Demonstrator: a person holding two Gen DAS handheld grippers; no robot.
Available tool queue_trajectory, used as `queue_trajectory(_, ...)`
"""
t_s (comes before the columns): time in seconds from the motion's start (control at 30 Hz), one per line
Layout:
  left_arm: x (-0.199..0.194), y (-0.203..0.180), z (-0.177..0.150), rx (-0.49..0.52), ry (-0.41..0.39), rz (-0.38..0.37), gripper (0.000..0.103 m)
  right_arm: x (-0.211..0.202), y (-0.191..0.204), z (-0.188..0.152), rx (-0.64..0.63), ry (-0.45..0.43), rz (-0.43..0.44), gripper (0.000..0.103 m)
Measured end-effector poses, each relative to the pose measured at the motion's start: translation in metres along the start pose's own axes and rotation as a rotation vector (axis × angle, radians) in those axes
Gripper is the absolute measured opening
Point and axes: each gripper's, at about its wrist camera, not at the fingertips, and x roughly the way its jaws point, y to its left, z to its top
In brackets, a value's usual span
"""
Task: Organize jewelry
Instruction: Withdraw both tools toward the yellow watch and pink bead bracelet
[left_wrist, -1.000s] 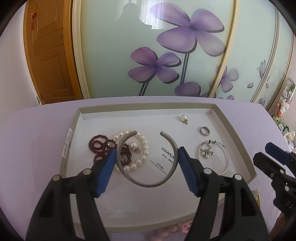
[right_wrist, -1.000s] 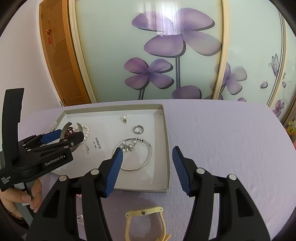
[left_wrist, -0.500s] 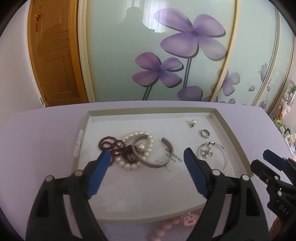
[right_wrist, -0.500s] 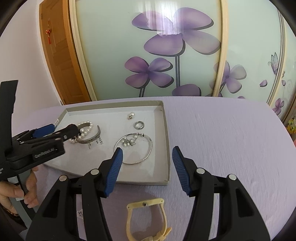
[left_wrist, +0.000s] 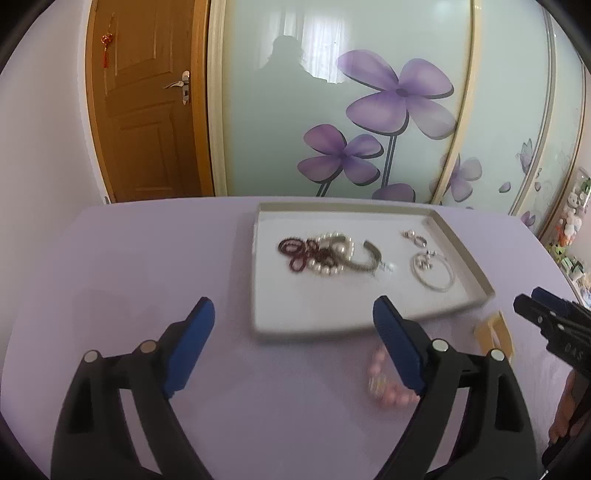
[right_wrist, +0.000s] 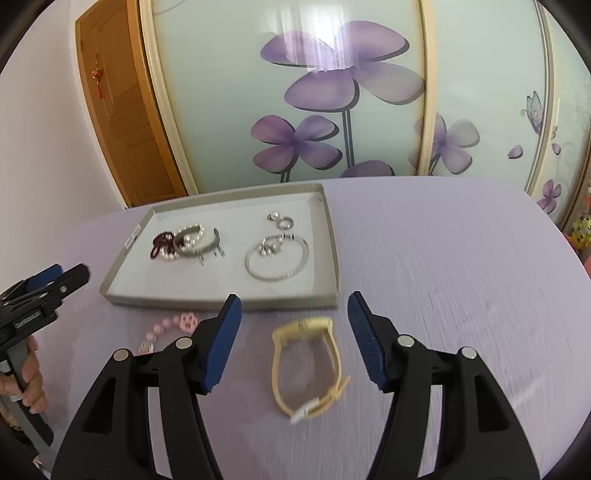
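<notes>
Both grippers are empty: left gripper (left_wrist: 291, 321) opening over bare tabletop (left_wrist: 129, 266), right gripper (right_wrist: 293, 319) opening around, not touching, the yellow watch (right_wrist: 306, 363). Tray (right_wrist: 334, 266) (upper centre) already holds bracelets; watch and pink bead bracelet (right_wrist: 166, 326) remain outside.

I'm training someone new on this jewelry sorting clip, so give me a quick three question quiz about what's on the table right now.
1. True or false: the yellow watch lies inside the grey tray.
2. Which piece lies on the cloth, outside the tray, left of the watch in the right wrist view? A) pearl bracelet B) pink bead bracelet C) silver bangle
3. Fill in: the right gripper holds ____.

Key: 1. False, it lies on the purple cloth in front of the tray. 2. B, the pink bead bracelet. 3. Nothing; the watch lies below its parted fingers.
</notes>
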Motion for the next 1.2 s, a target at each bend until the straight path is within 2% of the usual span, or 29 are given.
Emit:
queue_trajectory(0.2,-0.025,0.008,-0.024,0.009,0.006,0.005,0.090,-0.009,-0.001,-0.019,0.011,0.018,-0.020,0.063)
queue_trajectory(0.27,-0.032,0.010,-0.030,0.014,-0.004,0.005,0.093,-0.012,0.001,-0.024,0.006,0.023,-0.022,0.072)
queue_trajectory(0.33,-0.037,0.012,-0.037,0.020,-0.024,0.010,0.095,-0.017,0.006,-0.030,-0.012,0.004,-0.019,0.088)
queue_trajectory(0.4,-0.040,0.013,-0.046,0.020,-0.034,0.016,0.095,-0.019,0.012,-0.035,-0.038,-0.008,-0.020,0.093)
queue_trajectory(0.7,-0.038,0.027,-0.065,-0.032,0.000,0.004,0.096,-0.003,0.021,-0.046,-0.093,0.061,-0.076,0.095)
queue_trajectory(0.83,-0.036,0.029,-0.069,-0.024,0.009,0.013,0.096,0.008,0.015,-0.045,-0.075,0.084,-0.097,0.095)
queue_trajectory(1.03,-0.036,0.032,-0.071,-0.020,0.015,0.014,0.096,0.024,0.001,-0.044,-0.017,0.126,-0.090,0.095)
queue_trajectory(1.2,-0.035,0.032,-0.071,-0.018,0.019,0.015,0.096,0.032,-0.001,-0.041,-0.016,0.138,-0.090,0.095)
